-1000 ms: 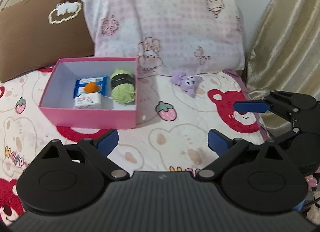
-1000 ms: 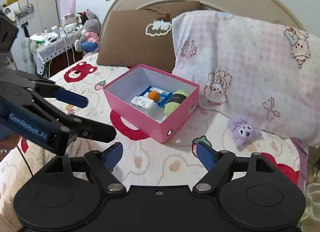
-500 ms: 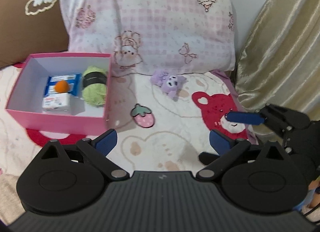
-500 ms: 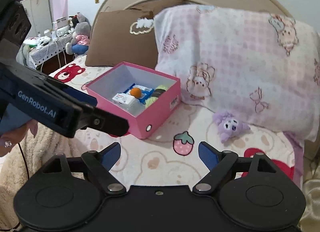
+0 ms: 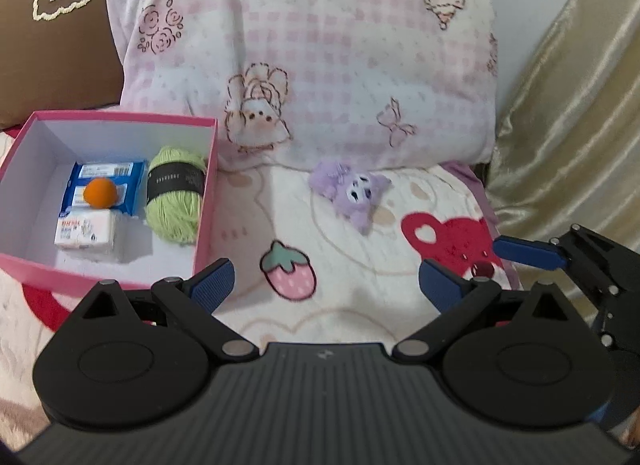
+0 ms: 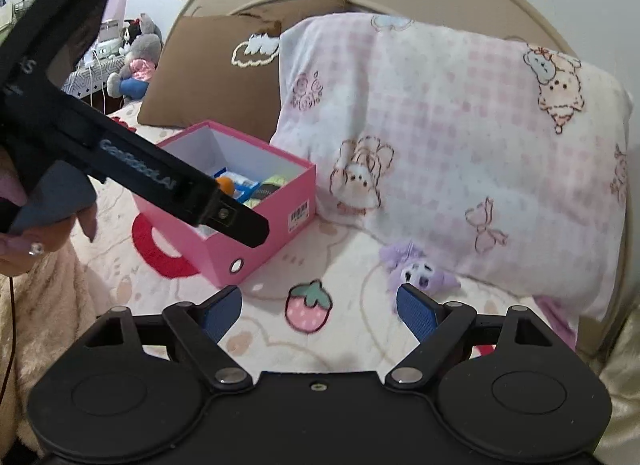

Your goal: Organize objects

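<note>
- The purple plush toy (image 5: pixel 352 191) lies on the bed (image 5: pixel 360 265), against the pillow (image 5: pixel 320 65), well apart from the pink box (image 5: pixel 206 201).
- We judge it soft and light (pinch its body).
- Both the left gripper (image 5: pixel 326 281) and the right gripper (image 6: pixel 320 307) have their fingers apart, empty.

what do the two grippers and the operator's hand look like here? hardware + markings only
Both the left gripper and right gripper are matte black, with ribbed blue pads on linkage fingers and silver pivot screws. The left's side reads "GenRobot.AI". The hand holding it has a gem-studded nail; a thin dark cable hangs below.
</note>
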Action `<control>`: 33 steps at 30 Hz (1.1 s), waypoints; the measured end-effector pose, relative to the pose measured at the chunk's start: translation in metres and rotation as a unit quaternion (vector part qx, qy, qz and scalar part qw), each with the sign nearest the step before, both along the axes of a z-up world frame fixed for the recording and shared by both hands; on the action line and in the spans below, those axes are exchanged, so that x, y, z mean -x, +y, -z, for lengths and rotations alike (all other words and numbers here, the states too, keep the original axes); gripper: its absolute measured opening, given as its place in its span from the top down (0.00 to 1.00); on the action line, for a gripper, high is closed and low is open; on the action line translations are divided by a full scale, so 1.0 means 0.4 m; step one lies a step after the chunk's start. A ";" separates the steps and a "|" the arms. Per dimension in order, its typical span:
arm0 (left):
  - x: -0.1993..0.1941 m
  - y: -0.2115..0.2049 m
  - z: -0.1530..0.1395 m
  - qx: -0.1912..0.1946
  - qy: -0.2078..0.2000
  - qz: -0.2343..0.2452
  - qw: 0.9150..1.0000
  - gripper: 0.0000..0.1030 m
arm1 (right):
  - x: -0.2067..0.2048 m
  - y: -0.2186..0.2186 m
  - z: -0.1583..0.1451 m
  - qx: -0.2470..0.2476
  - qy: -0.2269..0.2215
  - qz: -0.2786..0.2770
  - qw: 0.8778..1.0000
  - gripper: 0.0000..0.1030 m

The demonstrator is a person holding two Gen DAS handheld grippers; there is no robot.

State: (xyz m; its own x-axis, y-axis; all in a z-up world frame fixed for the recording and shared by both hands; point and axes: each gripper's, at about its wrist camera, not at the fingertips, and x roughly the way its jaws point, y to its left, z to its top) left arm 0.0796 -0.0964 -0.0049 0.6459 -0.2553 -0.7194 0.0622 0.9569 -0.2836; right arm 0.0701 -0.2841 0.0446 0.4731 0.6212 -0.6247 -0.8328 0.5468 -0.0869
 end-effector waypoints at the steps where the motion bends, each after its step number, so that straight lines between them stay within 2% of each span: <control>1: -0.012 -0.001 0.003 -0.001 -0.004 0.001 1.000 0.03 | -0.014 0.005 0.002 -0.006 0.006 -0.005 1.000 0.15; 4: -0.043 -0.008 0.012 -0.003 -0.014 0.006 1.000 0.02 | -0.071 0.015 0.021 -0.036 0.046 -0.019 0.998 0.15; 8: -0.088 -0.021 0.034 -0.003 -0.026 0.009 1.000 0.00 | -0.134 0.036 0.061 -0.057 0.056 0.015 0.997 0.15; 12: -0.133 -0.022 0.065 0.021 -0.013 0.011 1.000 0.00 | -0.183 0.069 0.112 -0.036 0.048 0.038 0.997 0.14; 16: -0.162 -0.032 0.100 0.019 -0.017 0.005 1.000 0.00 | -0.226 0.072 0.193 -0.036 0.073 0.103 0.991 0.14; 18: -0.175 -0.033 0.122 0.026 -0.015 0.008 1.000 0.00 | -0.238 0.074 0.222 -0.039 0.090 0.118 0.988 0.14; 22: -0.196 -0.035 0.168 0.038 -0.017 0.008 0.999 0.00 | -0.241 0.084 0.252 -0.027 0.072 0.126 0.989 0.14; 25: -0.206 -0.041 0.196 0.047 -0.031 0.013 0.998 0.00 | -0.247 0.092 0.267 -0.044 0.081 0.116 0.989 0.14; 30: -0.215 -0.063 0.230 0.037 -0.062 0.010 0.997 0.01 | -0.248 0.116 0.286 -0.038 0.044 0.124 0.991 0.14; 33: -0.222 -0.077 0.247 0.019 -0.079 0.006 0.997 0.02 | -0.267 0.113 0.312 -0.038 0.056 0.139 0.988 0.15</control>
State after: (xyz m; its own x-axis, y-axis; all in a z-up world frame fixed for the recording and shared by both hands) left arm 0.1684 -0.1271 -0.1037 0.7470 -0.2889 -0.5987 0.1201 0.9445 -0.3058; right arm 0.1768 -0.2389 -0.0803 0.5623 0.5239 -0.6398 -0.6516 0.7571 0.0472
